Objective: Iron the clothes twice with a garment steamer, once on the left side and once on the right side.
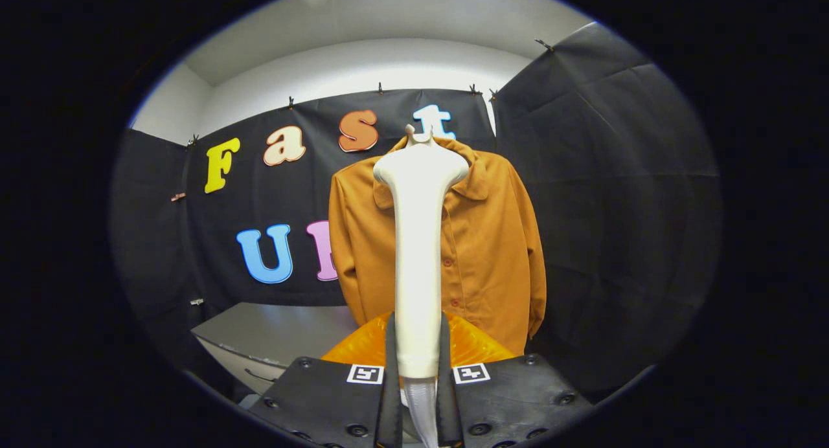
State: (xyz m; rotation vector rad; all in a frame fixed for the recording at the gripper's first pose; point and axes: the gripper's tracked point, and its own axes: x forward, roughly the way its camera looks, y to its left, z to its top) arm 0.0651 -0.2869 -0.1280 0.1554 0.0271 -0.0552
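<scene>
My gripper (418, 364) is shut on the handle of a white garment steamer (418, 241), which stands upright between the fingers with its wide head up by the collar. Beyond it hangs an orange-brown buttoned shirt (492, 247) on a hanger against the black wall. The steamer covers the shirt's middle; its head sits in front of the collar, slightly left of the button row. How far the head is from the cloth I cannot tell. An orange translucent part (469, 344) of the steamer's base shows just behind the fingers.
A grey table (278, 335) with a drawer front lies low to the left of the shirt. Black cloth walls close in behind and on the right, with a white wall and ceiling above.
</scene>
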